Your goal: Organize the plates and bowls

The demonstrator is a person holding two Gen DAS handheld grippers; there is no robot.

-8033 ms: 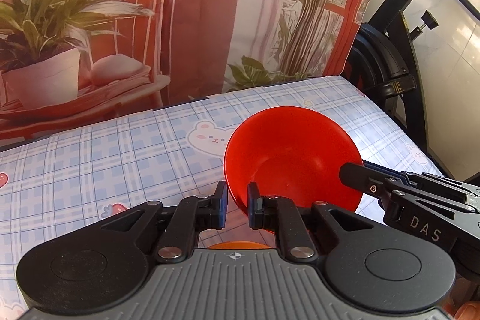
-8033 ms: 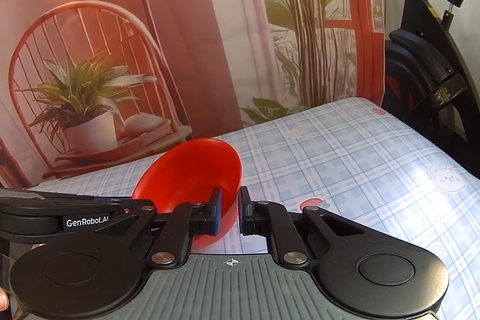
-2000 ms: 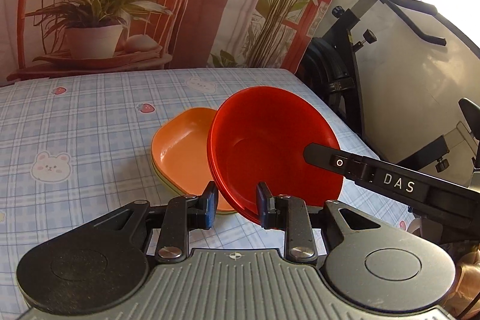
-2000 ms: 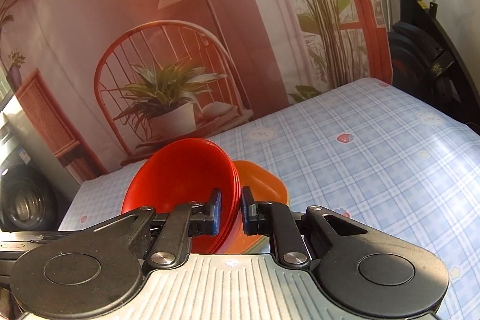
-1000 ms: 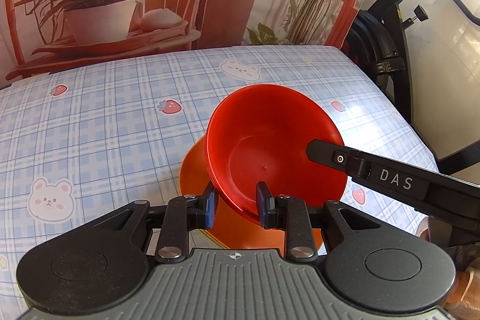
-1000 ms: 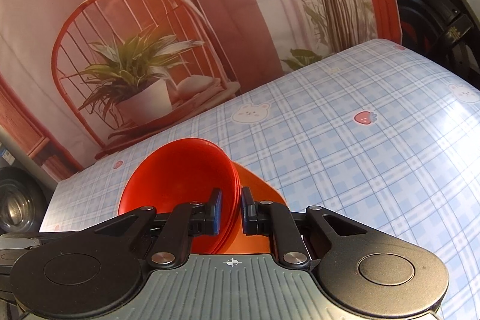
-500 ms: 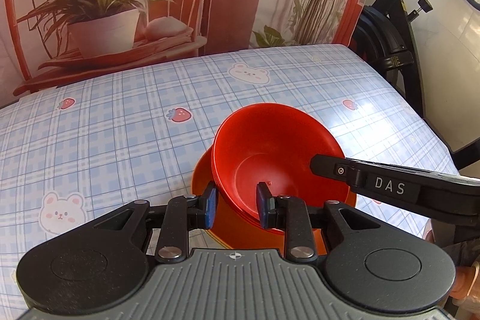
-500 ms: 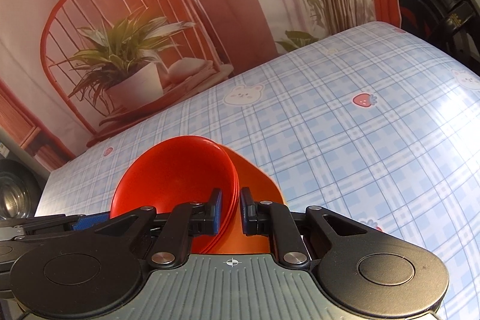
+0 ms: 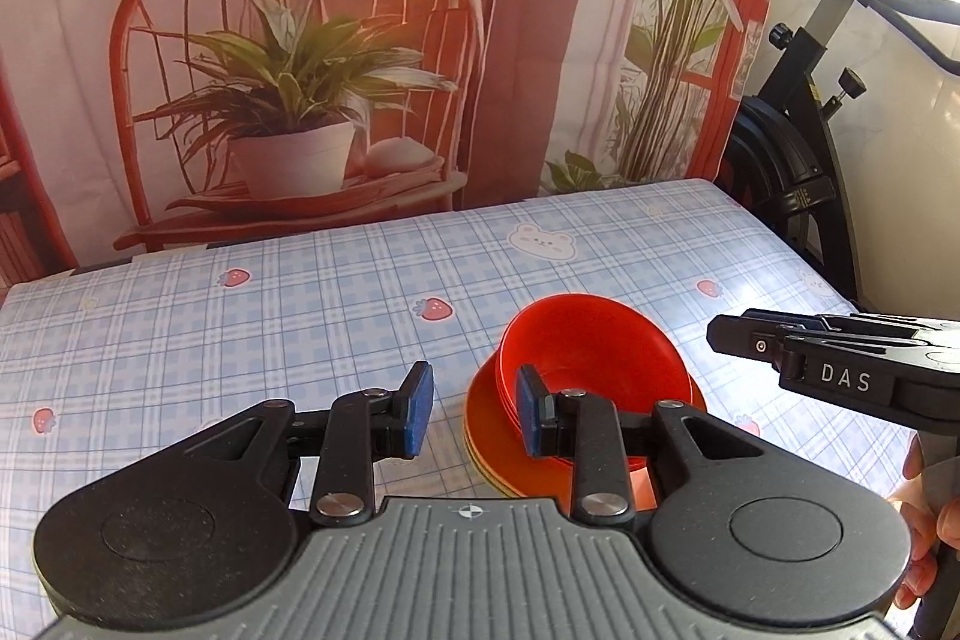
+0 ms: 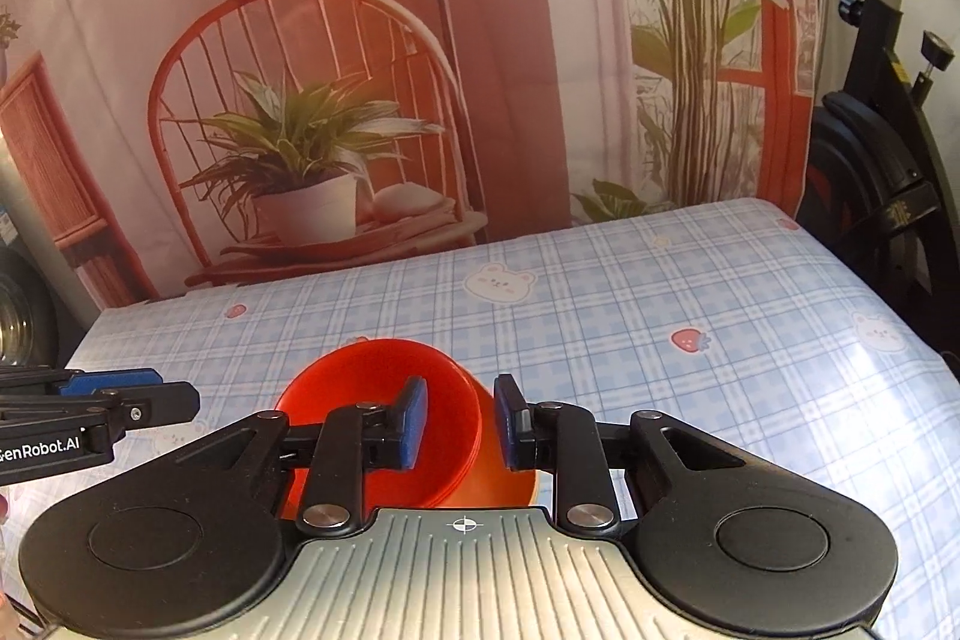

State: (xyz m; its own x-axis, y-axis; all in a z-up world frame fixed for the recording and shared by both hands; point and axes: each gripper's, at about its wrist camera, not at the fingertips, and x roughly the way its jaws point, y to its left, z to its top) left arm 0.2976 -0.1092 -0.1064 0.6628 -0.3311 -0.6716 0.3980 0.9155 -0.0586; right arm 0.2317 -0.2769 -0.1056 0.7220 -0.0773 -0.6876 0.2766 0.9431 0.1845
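A red bowl [image 9: 591, 355] sits nested on a stack of orange plates [image 9: 486, 427] on the checked tablecloth; it also shows in the right wrist view [image 10: 384, 391] on the orange plates [image 10: 504, 484]. My left gripper [image 9: 470, 409] is open and empty, just left of the bowl's near rim. My right gripper [image 10: 459, 421] is open and empty, its jaws standing either side of the bowl's right rim without touching it. In the left wrist view the right gripper [image 9: 744, 334] shows to the right of the bowl.
The blue checked tablecloth [image 9: 300, 304] covers the table. A printed backdrop with a chair and plant [image 9: 294, 100] hangs behind the far edge. An exercise bike [image 9: 798, 184] stands off the table's right side.
Both grippers have opened and let go of the red bowl, which now rests on the orange plates. Both have drawn back and up from it.
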